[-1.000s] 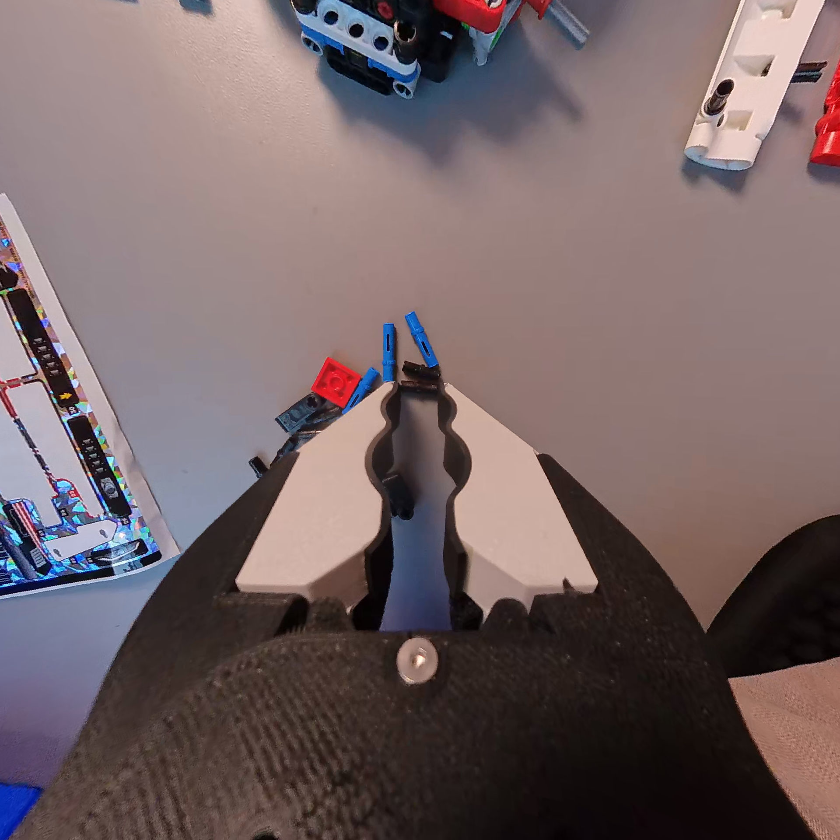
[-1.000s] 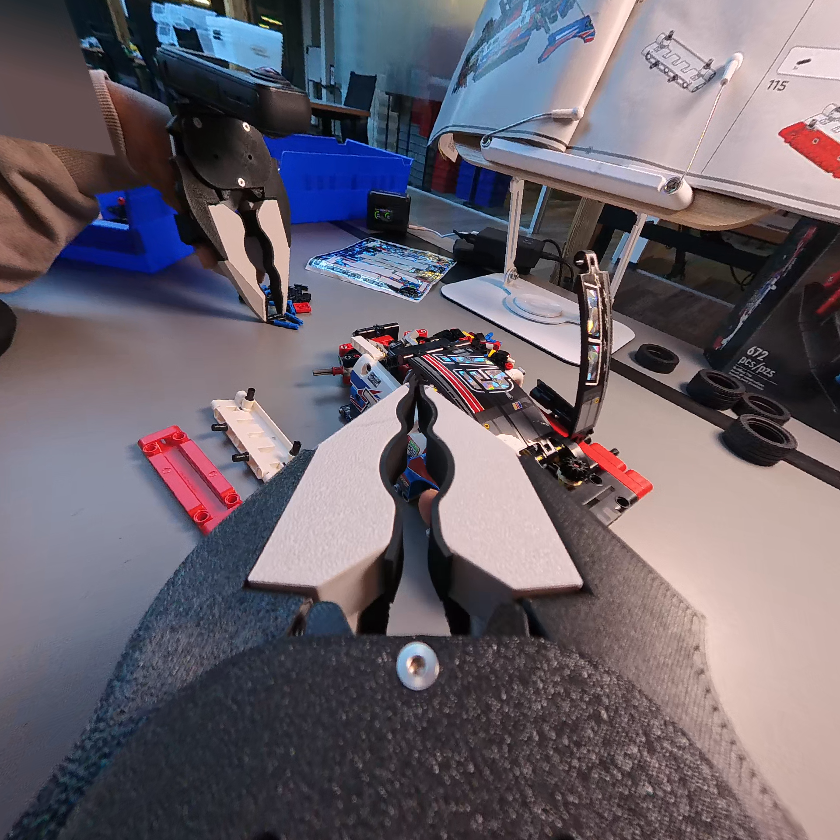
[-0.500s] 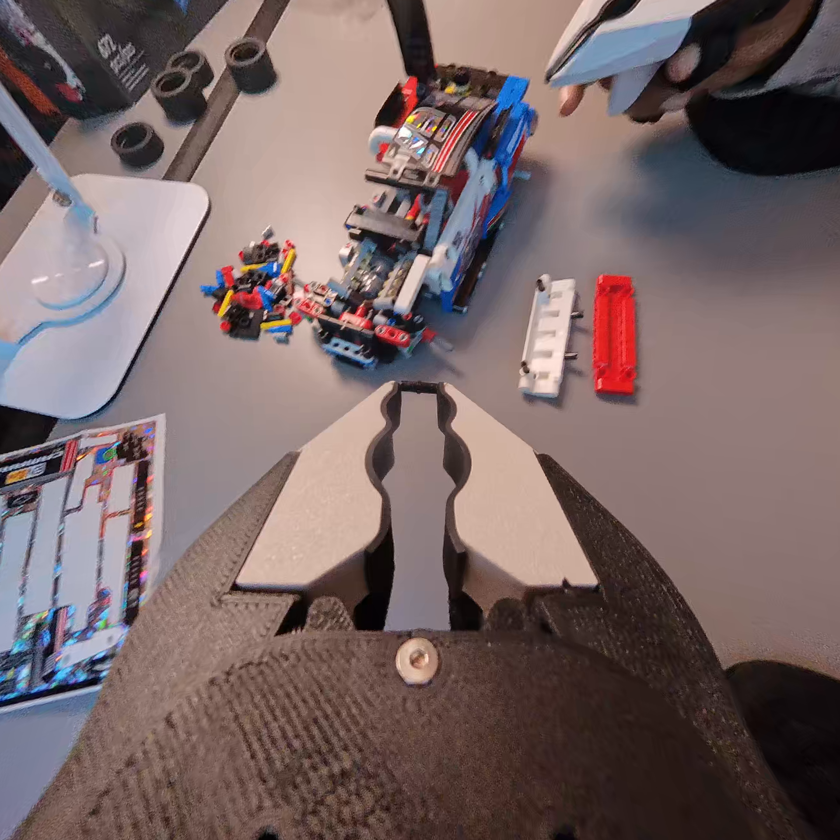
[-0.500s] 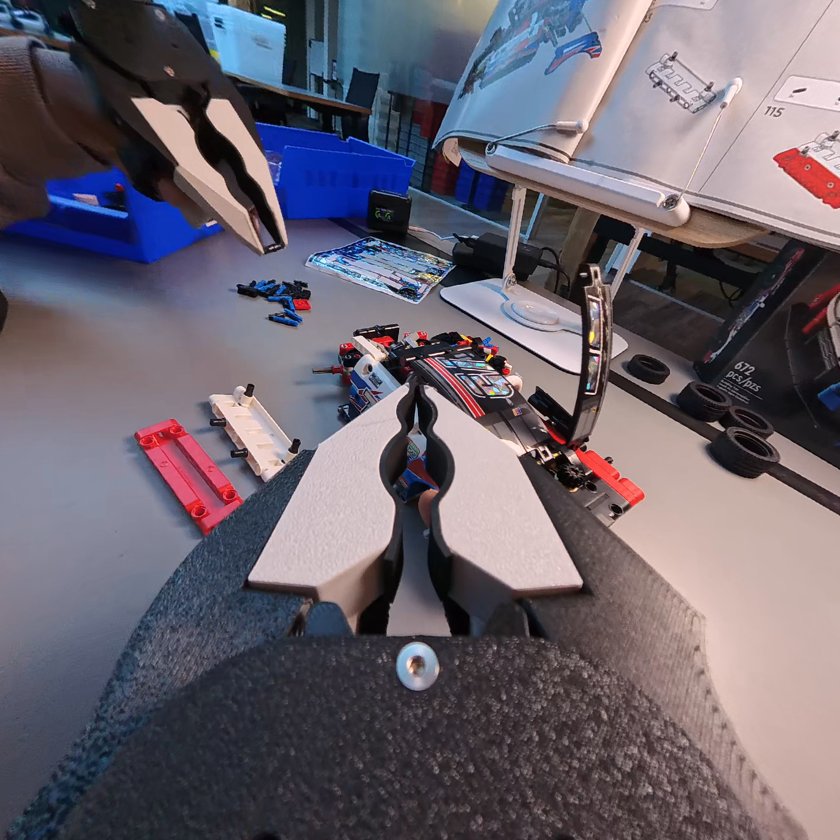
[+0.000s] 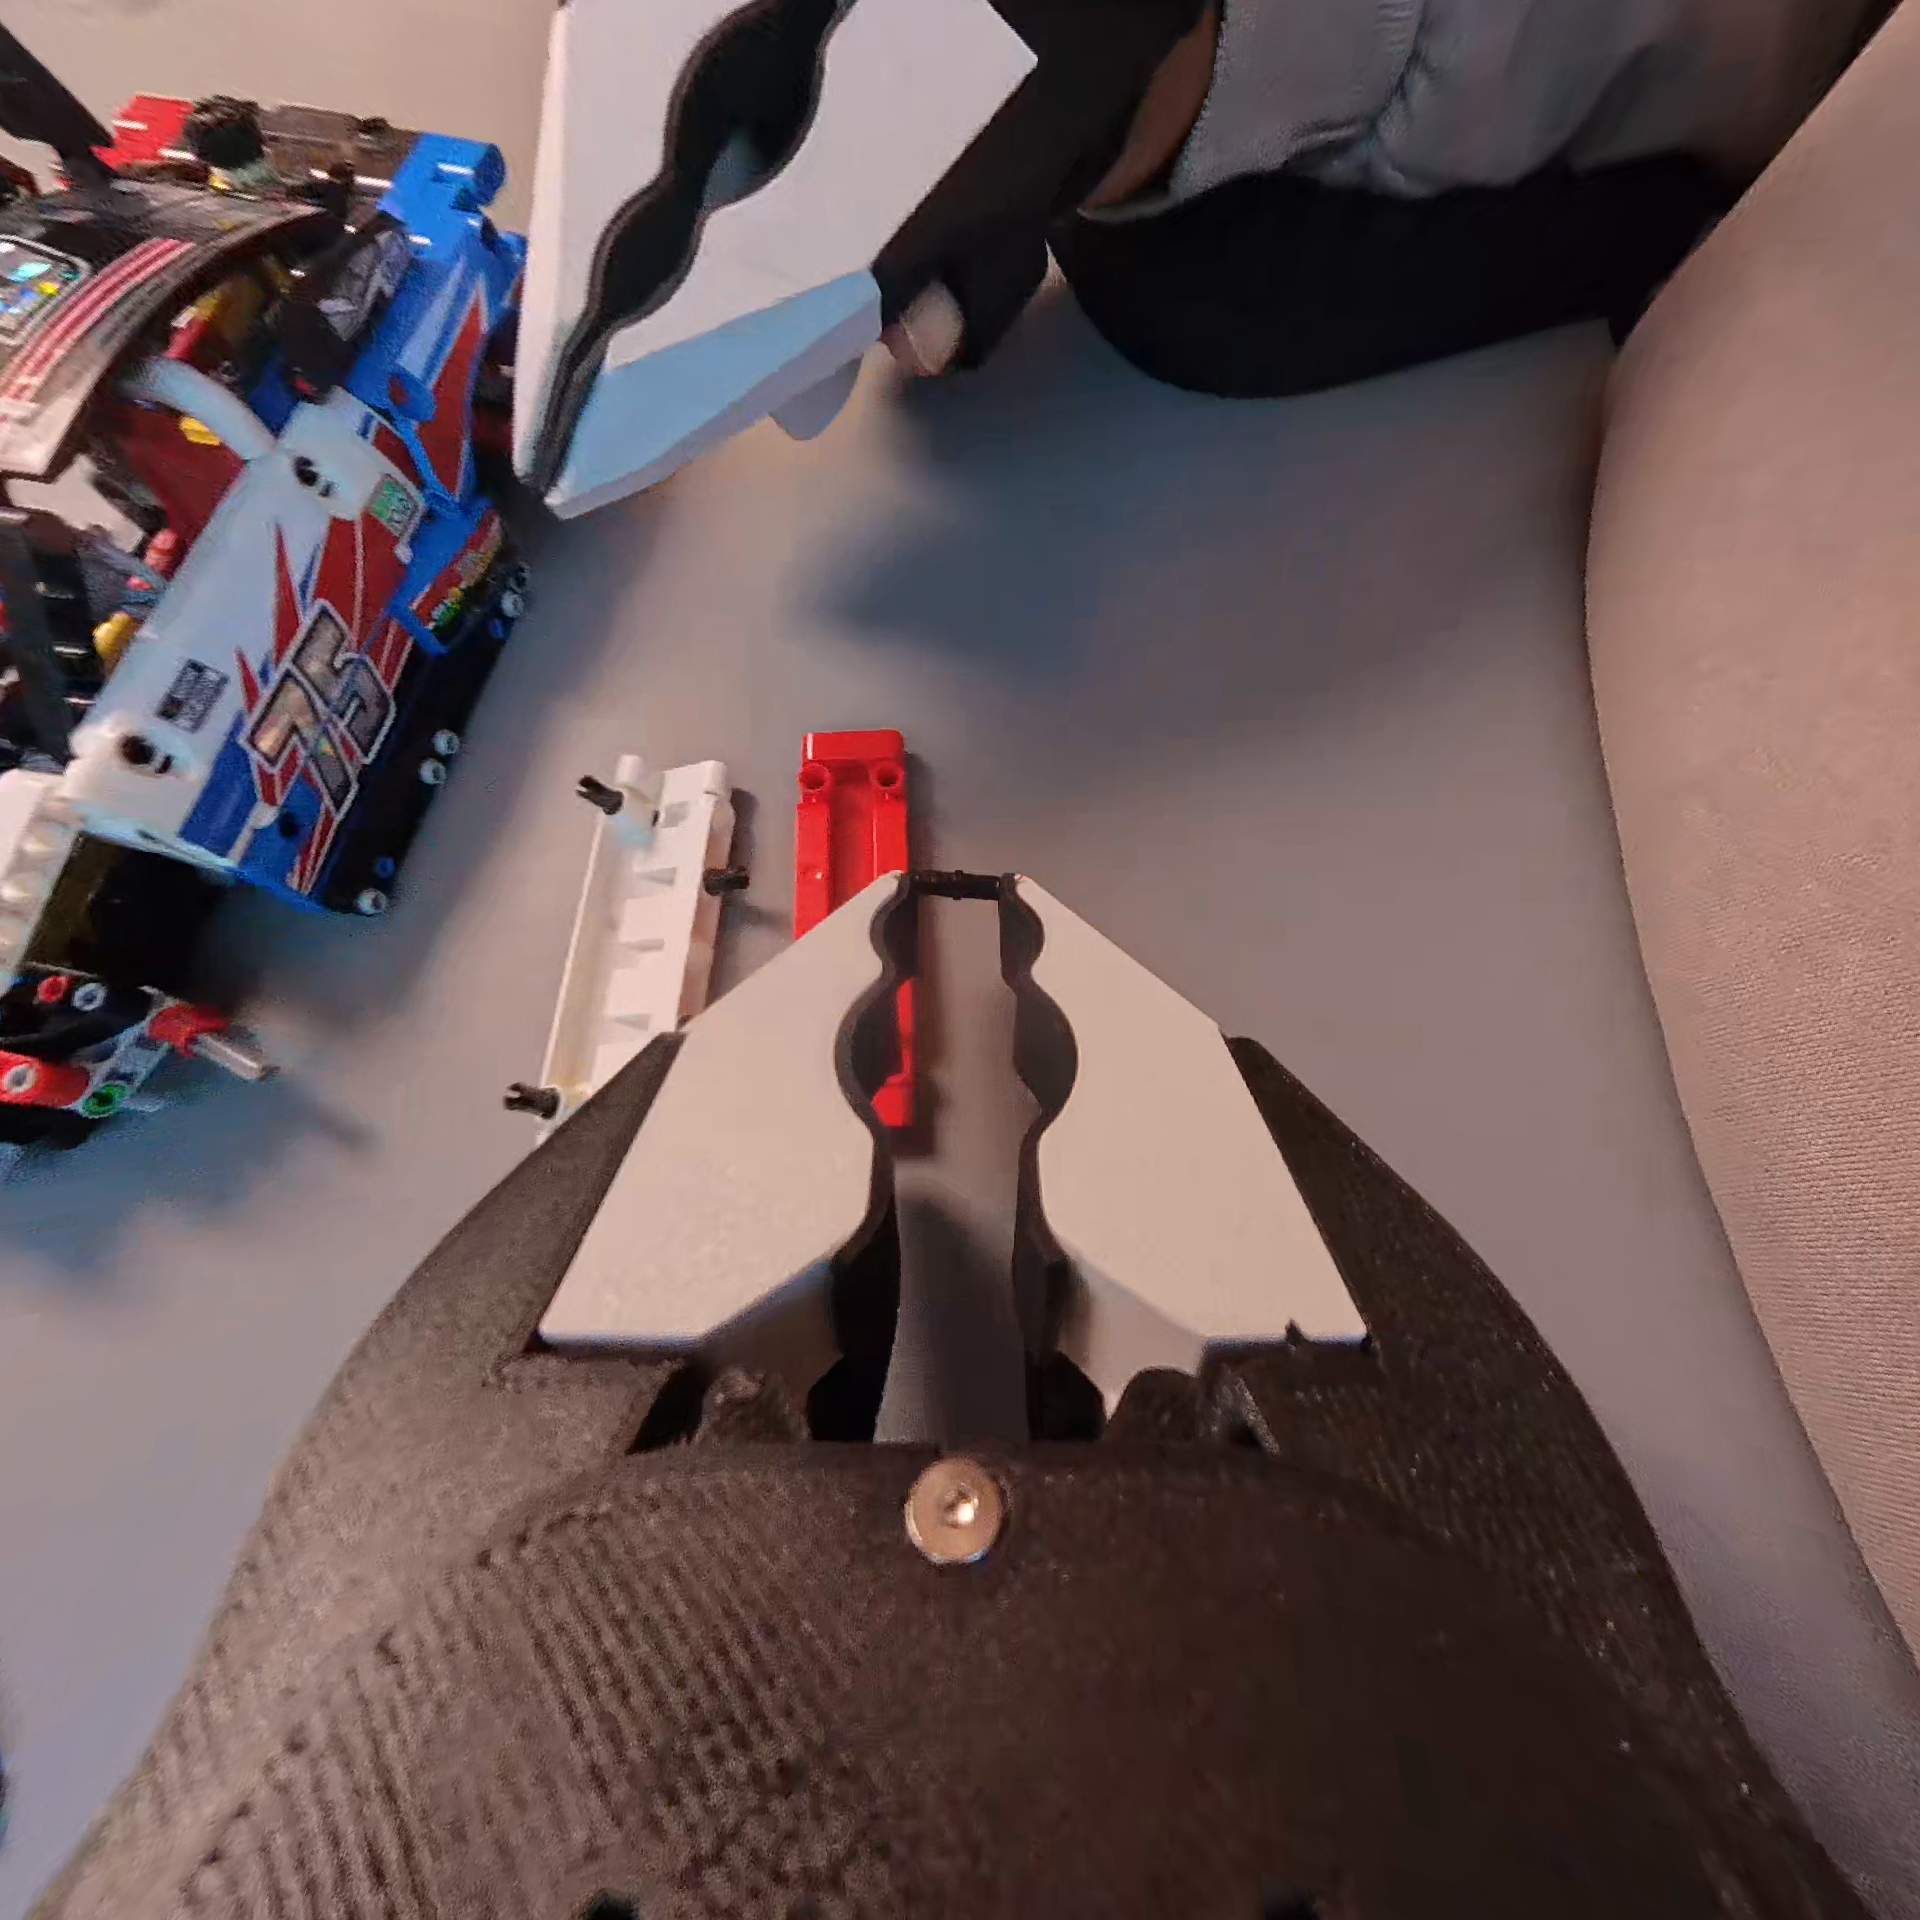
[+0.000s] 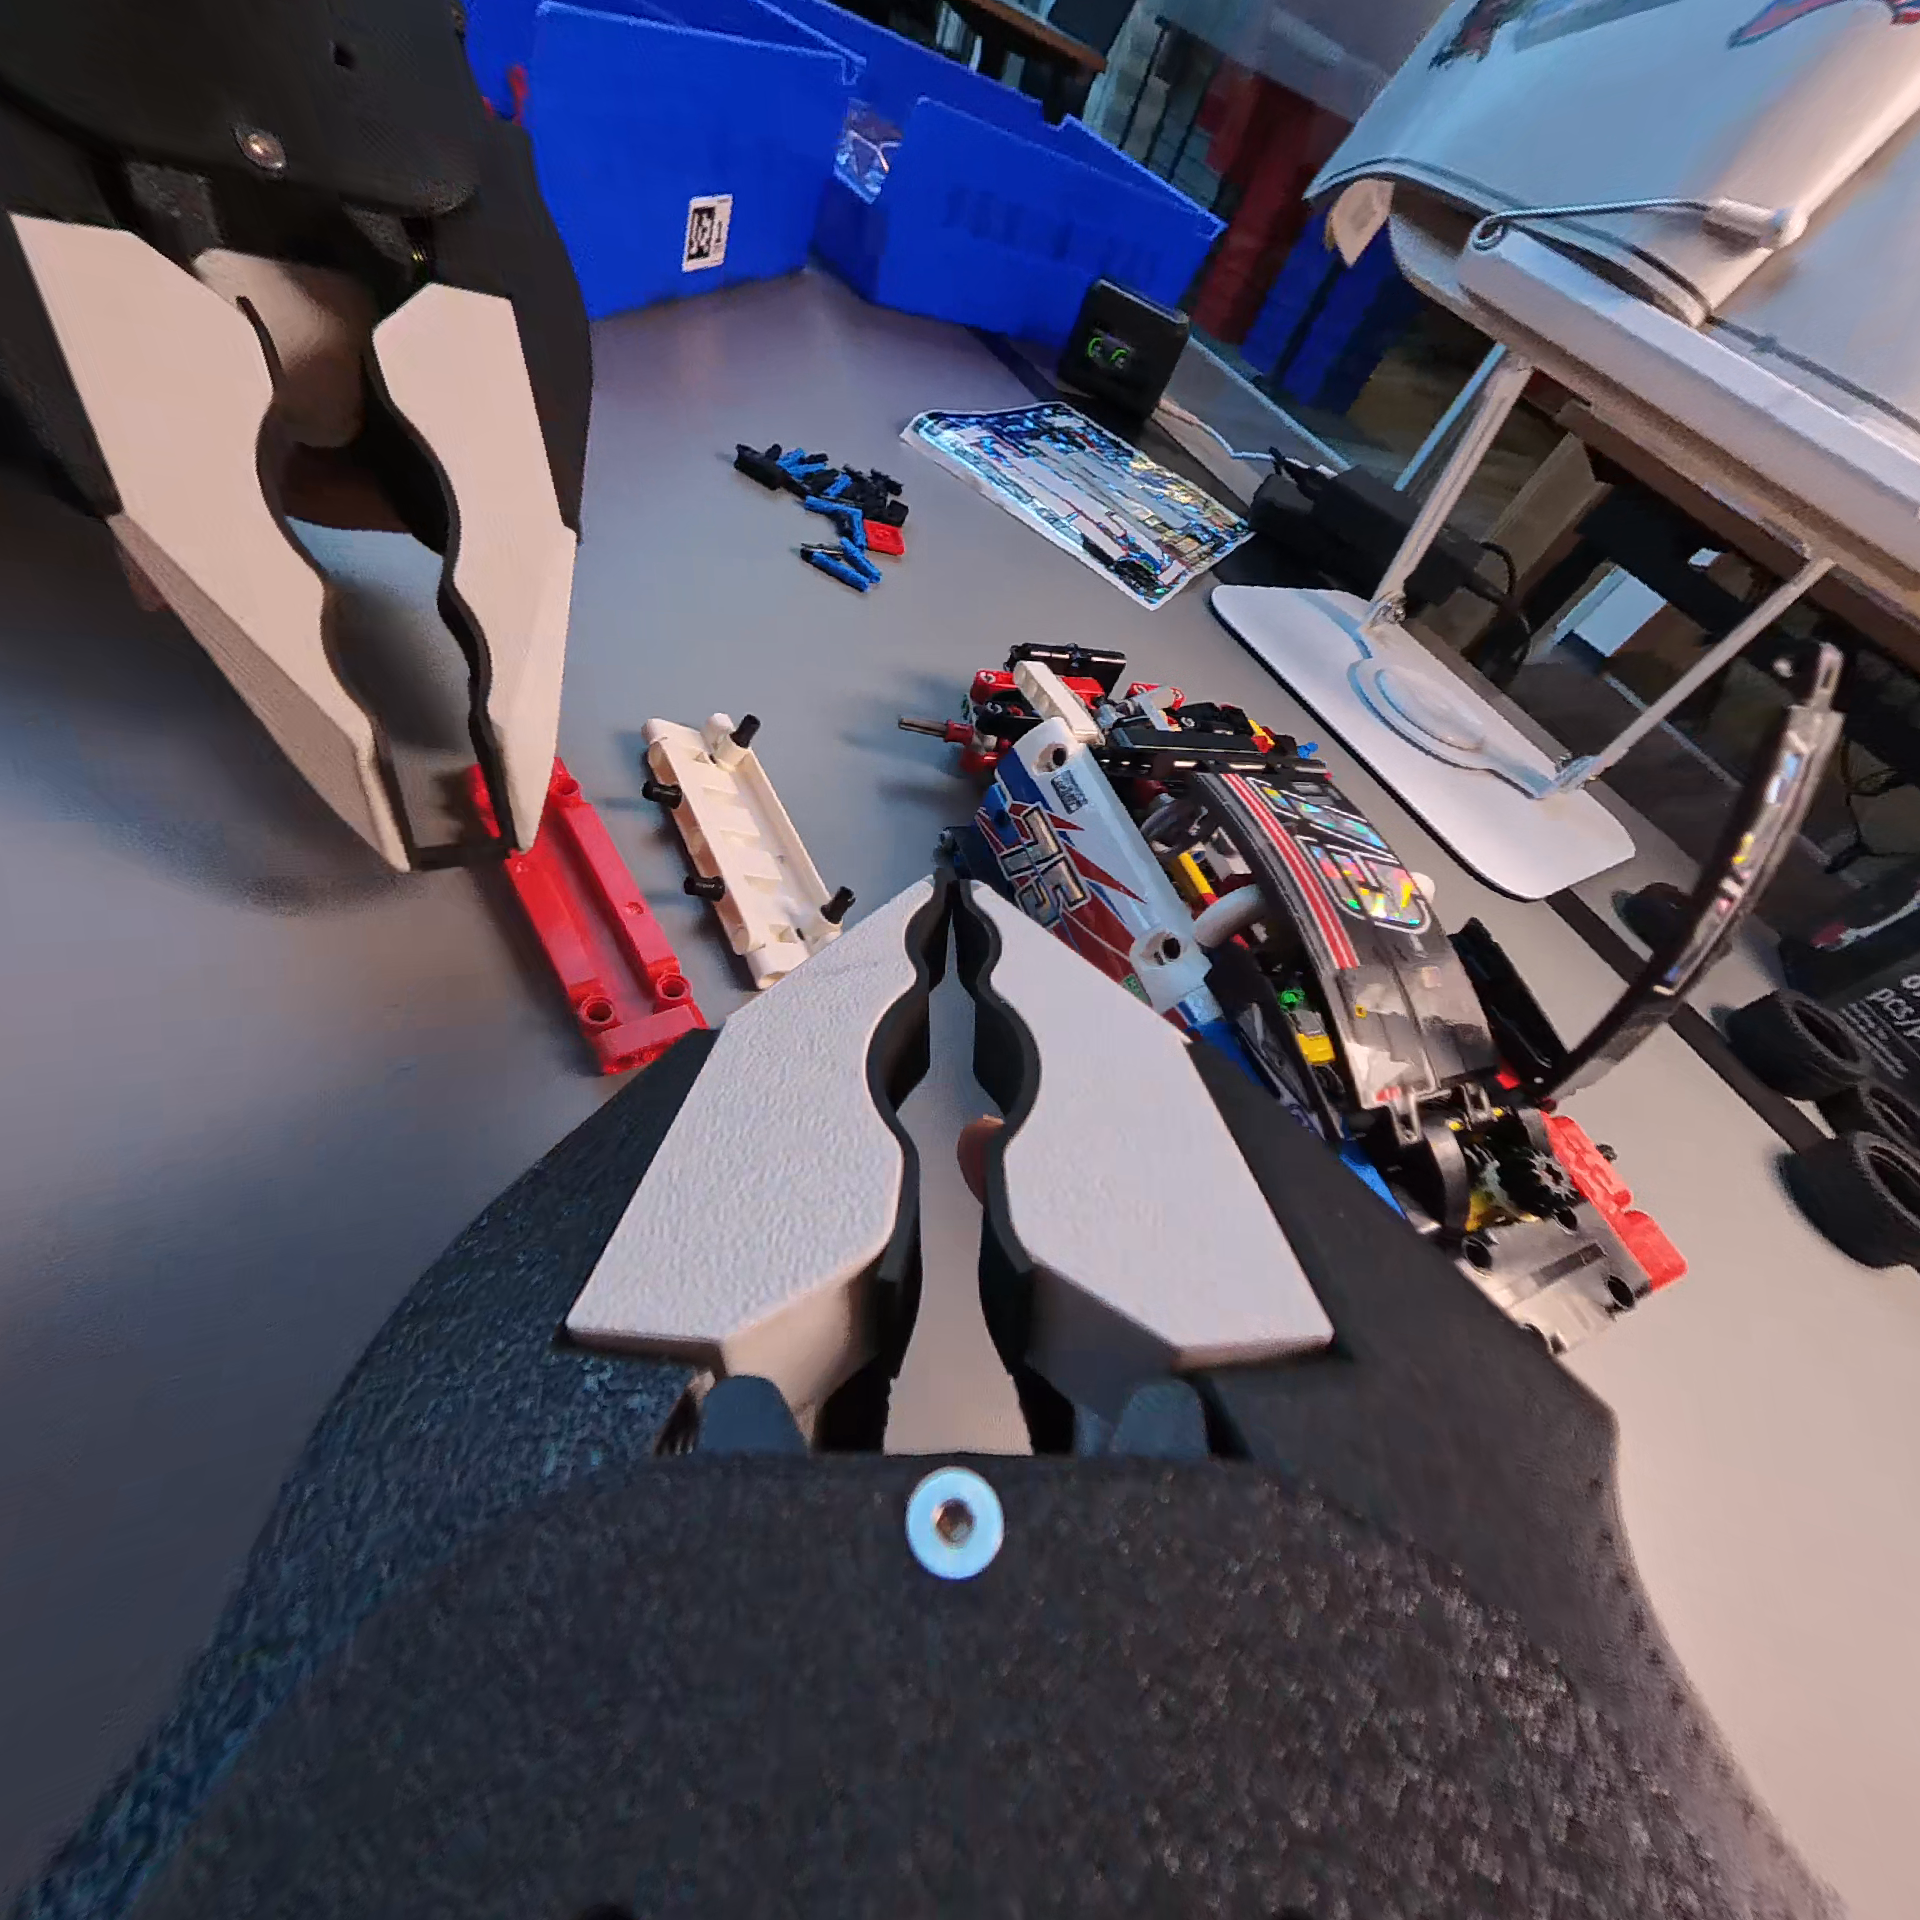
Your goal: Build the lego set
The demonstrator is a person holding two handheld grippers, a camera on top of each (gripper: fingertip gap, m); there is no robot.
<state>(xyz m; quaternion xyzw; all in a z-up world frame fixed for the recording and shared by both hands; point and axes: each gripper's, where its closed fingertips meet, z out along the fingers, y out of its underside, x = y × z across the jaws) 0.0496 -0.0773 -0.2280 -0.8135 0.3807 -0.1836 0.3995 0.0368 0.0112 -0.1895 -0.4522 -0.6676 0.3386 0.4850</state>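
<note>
My left gripper (image 5: 961,883) is shut on a small black pin (image 5: 961,885), held crosswise between its fingertips. It hovers just above the near end of a red panel (image 5: 850,810) that lies flat on the grey table. A white panel (image 5: 644,935) with several black pins lies beside it. The partly built red, white and blue car (image 5: 291,623) stands to the left. In the right wrist view my left gripper (image 6: 457,836) with the pin (image 6: 457,858) is over the red panel (image 6: 597,935). My right gripper (image 6: 951,896) is shut and empty, beside the car (image 6: 1247,935) and near the white panel (image 6: 748,842).
A pile of blue and black pins (image 6: 831,509) and a shiny sticker sheet (image 6: 1081,499) lie farther back. Blue bins (image 6: 831,177) stand behind. A white stand base (image 6: 1434,748) carries the instruction booklet (image 6: 1662,156). Black tyres (image 6: 1849,1143) lie at the right. A sleeve (image 5: 1766,831) is at the right. Some 10 cm of space lies between my two pairs of fingers.
My left gripper took a black pin from the pile and carried it across to above the red panel. My right gripper stayed shut and moved closer to the car's side.
</note>
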